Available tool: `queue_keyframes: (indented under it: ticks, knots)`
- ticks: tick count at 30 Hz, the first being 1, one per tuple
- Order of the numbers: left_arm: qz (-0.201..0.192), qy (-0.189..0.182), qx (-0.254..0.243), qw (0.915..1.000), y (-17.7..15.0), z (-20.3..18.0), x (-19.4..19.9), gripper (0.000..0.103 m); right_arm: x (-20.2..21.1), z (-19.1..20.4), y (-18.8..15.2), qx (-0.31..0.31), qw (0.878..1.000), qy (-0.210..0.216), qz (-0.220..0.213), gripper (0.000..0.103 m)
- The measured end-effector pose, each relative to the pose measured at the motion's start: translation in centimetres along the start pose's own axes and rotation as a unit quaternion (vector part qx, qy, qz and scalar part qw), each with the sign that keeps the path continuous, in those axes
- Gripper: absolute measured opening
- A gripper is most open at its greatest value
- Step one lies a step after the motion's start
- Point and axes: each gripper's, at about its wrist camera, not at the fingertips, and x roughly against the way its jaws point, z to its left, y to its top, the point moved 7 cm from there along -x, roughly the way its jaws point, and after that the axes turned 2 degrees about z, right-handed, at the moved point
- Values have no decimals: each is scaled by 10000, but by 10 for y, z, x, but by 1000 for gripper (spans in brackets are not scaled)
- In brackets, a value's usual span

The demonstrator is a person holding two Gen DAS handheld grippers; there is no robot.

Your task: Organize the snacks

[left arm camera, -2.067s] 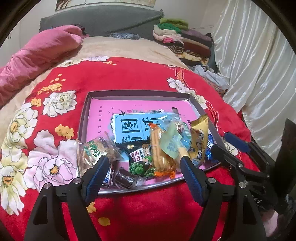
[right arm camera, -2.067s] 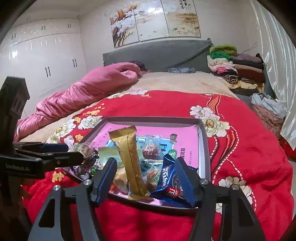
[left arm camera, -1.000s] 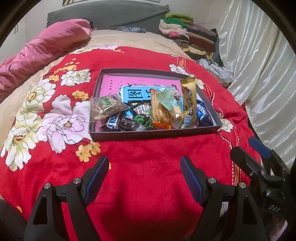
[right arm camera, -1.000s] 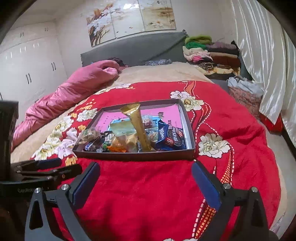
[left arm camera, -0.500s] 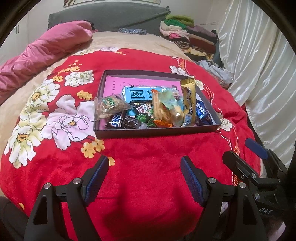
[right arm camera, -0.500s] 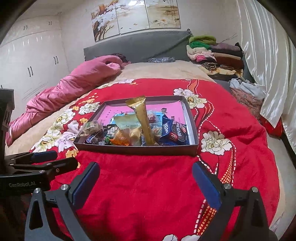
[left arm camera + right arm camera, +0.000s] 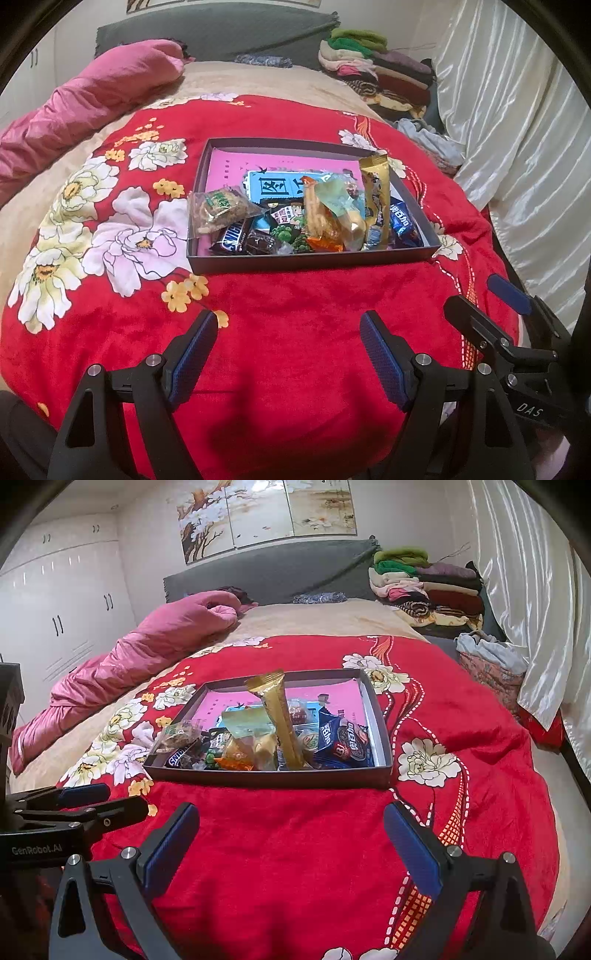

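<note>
Snacks (image 7: 314, 218) sit piled in a dark flat box (image 7: 314, 260) on the red flowery blanket (image 7: 295, 350) on the bed. A gold wrapper (image 7: 279, 720) sticks up tall. Both the left hand-held gripper (image 7: 288, 354) and the right hand-held gripper (image 7: 291, 843) are spread wide, holding nothing, near the box.

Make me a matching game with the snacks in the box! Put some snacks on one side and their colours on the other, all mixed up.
Snacks:
1. Tall wrapper standing up in the box
2. Oreo pack
3. Snickers bar
4. Pea packet

Colours:
A. dark brown
B. green and white
C. gold
D. blue

Pairs: 1-C, 2-D, 3-A, 4-B
</note>
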Motion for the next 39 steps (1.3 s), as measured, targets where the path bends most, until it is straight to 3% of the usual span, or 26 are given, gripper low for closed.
queue_keyframes:
  ticks: [39]
  knots:
    - [-8,167,-13,9999,-1,0,-1,81,-2,-3,-1,-11,10000,-45,-3,101]
